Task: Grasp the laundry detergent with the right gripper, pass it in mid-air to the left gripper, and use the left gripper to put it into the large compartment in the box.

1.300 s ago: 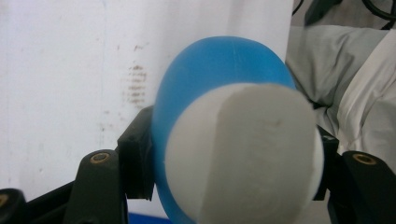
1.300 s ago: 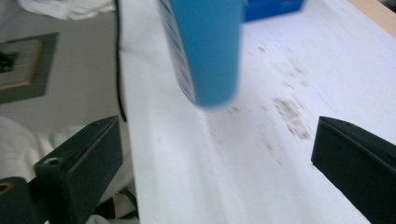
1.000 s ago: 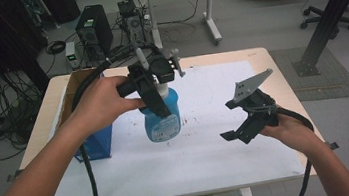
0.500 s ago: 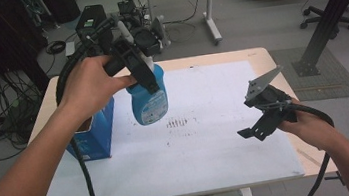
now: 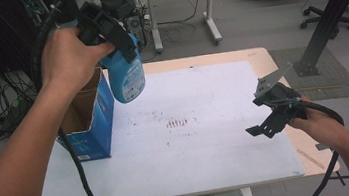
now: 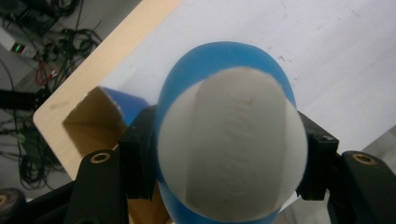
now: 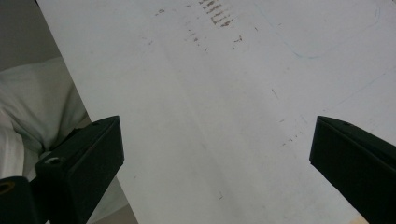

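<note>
White sheeting covers most of the tabletop [image 5: 205, 159], with a pale wooden edge showing around it and a grey floor, cables and other furniture beyond.

Between the jaws of the left gripper [image 6: 224, 163] sits a blue spray bottle [image 5: 126, 73]; the left gripper view looks straight down on its rounded white-and-blue body, pressed on both sides by the black jaws. From the high view the left gripper [image 5: 103, 23] is raised well above the tabletop, the left hand [image 5: 66, 53] wrapped around it, and the bottle hangs below, its bottom end just above the right-hand rim of the open blue cardboard box [image 5: 86, 116]. Whether the bottle's nozzle points toward or away from the person is hard to make out, since the hand and gripper cover its top.

That box stands at the left end of the white sheet, open side up, its brown inside showing. To the right of the box, near the middle of the sheet, lies a small patch of dark smudges [image 5: 178, 122].

Well to the right of the box, the right gripper [image 5: 267, 112] hovers near the tabletop's right edge, held by the right hand [image 5: 314, 123]. Its jaws stand wide apart with nothing between them, the bare white sheet showing through the gap in the right gripper view [image 7: 215, 154].
</note>
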`<state>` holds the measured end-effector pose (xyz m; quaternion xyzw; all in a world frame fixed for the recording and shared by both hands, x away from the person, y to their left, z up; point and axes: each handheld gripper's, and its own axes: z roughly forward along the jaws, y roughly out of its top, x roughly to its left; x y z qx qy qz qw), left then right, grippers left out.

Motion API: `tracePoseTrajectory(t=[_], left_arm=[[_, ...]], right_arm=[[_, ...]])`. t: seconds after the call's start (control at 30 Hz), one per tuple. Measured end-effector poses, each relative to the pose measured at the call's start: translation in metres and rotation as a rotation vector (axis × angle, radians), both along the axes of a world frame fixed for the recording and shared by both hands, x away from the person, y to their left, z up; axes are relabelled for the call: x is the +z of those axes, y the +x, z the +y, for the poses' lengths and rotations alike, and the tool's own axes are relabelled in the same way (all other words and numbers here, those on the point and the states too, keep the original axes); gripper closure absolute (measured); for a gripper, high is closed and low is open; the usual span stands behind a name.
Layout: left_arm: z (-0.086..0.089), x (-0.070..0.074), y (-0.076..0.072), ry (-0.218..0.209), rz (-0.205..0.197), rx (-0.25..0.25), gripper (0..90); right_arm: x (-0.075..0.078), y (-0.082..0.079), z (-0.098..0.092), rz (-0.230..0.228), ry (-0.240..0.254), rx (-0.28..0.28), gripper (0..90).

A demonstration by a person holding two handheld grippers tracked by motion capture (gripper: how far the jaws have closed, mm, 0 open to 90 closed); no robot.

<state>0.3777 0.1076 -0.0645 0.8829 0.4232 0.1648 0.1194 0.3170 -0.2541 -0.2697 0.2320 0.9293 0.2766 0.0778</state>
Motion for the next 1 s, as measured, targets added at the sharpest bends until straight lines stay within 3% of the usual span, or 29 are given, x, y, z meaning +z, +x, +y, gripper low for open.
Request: tracePoseTrajectory(t=[0.17,0.3,0.47,0.6,0.83,1.0], left_arm=[[0.02,0.01,0.004,-0.04,-0.011,0.113,37.7],[0.036,0.012,0.006,-0.037,-0.012,0.192,37.7],[0.051,0.011,0.006,-0.027,-0.008,0.262,37.7],[0.07,0.011,0.006,-0.037,-0.002,0.356,37.7],[0.09,0.003,0.01,-0.027,0.031,0.467,37.7],[0.106,-0.004,0.011,-0.07,0.042,0.531,37.7]], right_arm=[[0.001,0.002,-0.003,0.004,-0.004,-0.005,2.5],[0.002,0.004,-0.006,0.0,-0.002,-0.002,2.5],[0.002,0.004,-0.01,-0.004,-0.002,-0.004,2.5],[0.001,0.004,-0.012,-0.003,-0.004,-0.003,2.5],[0.001,0.004,-0.011,-0.002,-0.026,0.006,2.6],[0.002,0.002,-0.009,-0.021,-0.047,0.017,2.8]])
